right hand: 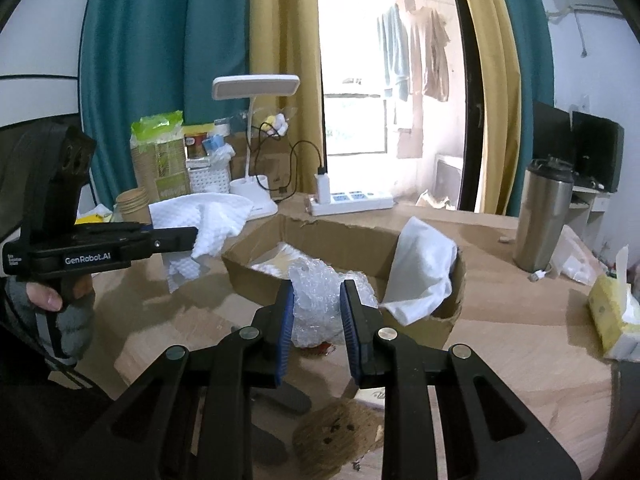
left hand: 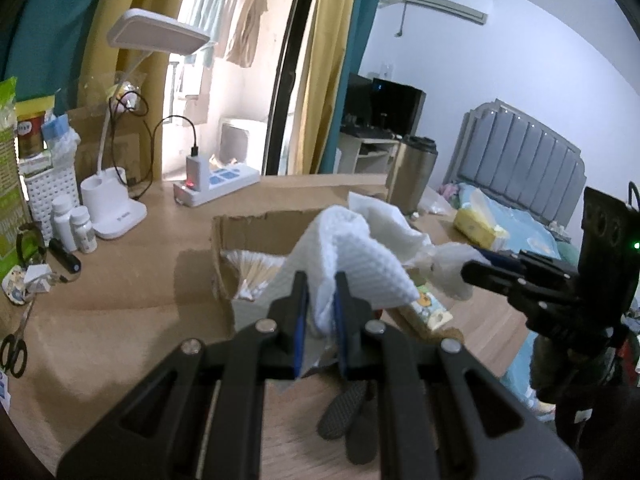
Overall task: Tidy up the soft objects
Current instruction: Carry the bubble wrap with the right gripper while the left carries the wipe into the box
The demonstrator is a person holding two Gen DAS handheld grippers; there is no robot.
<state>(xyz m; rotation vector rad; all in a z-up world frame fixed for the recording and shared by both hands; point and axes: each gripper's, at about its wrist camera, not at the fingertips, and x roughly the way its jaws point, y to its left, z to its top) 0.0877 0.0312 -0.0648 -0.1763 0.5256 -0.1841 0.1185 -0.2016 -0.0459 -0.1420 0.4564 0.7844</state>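
My left gripper (left hand: 320,280) is shut on a white waffle-weave cloth (left hand: 352,248), which hangs bunched above the near edge of an open cardboard box (left hand: 256,228). The right wrist view shows that same gripper (right hand: 195,237) from the side, with the cloth (right hand: 208,216) draped over its tips. My right gripper (right hand: 317,286) is shut on a crumpled wad of clear bubble wrap (right hand: 316,300), held over the box (right hand: 336,236). In the left wrist view, the right gripper (left hand: 467,268) comes in from the right. Another white cloth (right hand: 424,268) hangs over the box's right rim.
On the wooden desk (left hand: 120,280) are a white desk lamp (left hand: 116,208), a power strip (left hand: 218,182), pill bottles (left hand: 74,224) and scissors (left hand: 14,354). A steel tumbler (right hand: 542,216) and a yellow tissue pack (right hand: 614,312) sit right. A brown knitted item (right hand: 336,436) lies below the jaws.
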